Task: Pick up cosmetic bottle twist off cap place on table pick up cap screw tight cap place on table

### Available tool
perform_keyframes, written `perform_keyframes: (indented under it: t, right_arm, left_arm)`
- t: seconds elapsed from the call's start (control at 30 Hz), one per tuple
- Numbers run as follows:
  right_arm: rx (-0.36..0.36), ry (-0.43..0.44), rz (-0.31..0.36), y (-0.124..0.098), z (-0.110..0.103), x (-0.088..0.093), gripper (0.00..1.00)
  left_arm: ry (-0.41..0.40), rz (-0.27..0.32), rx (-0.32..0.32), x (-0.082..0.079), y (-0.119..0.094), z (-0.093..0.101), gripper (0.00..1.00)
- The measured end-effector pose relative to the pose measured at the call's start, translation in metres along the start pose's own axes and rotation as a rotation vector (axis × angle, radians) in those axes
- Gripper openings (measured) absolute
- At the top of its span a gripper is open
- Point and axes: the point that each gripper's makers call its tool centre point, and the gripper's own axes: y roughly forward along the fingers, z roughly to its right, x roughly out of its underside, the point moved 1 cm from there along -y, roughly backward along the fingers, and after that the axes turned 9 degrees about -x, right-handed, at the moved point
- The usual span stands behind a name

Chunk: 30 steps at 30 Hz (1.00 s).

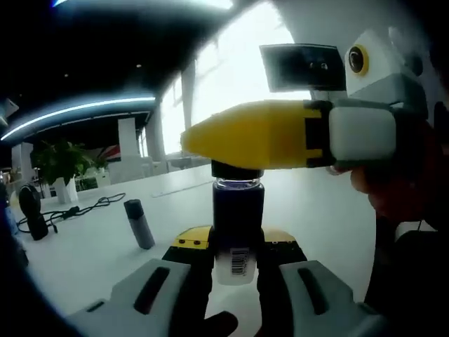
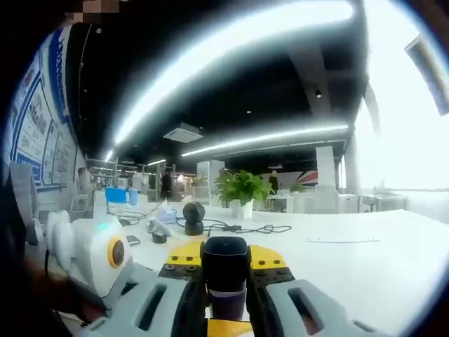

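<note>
At the center of the left gripper view, the left gripper (image 1: 237, 270) clenches the cosmetic bottle (image 1: 238, 228) upright above the white surface (image 1: 316, 210). The right gripper (image 1: 210, 140) enters from the right, clamped on the bottle's cap (image 1: 236, 170). A small grey cylinder (image 1: 139, 223) stands at lower left.

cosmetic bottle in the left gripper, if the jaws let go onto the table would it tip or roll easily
Probably tippy: the cosmetic bottle looks tall and narrow, with the cap on top. Its round body would likely roll across the smooth white table once on its side. The clear neck may be glass, so possibly fragile.
</note>
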Motion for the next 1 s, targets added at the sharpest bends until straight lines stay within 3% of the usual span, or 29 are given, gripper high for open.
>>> perform_keyframes:
  t: [0.17,0.3,0.6,1.0]
  right_arm:
    - [-0.039,0.008,-0.009,-0.004,-0.002,0.001,0.15]
    - [-0.090,0.028,-0.019,-0.008,-0.004,0.002,0.15]
    - [-0.228,0.066,-0.013,-0.018,-0.010,-0.001,0.15]
    - [-0.322,0.059,-0.005,-0.023,-0.022,-0.009,0.15]
  left_arm:
    - [0.016,0.002,0.029,0.001,-0.001,0.003,0.13]
    - [0.000,0.005,0.093,0.001,-0.001,0.007,0.13]
    - [-0.073,0.017,0.354,0.002,-0.011,0.023,0.13]
    - [-0.093,0.048,0.440,-0.007,-0.014,0.024,0.13]
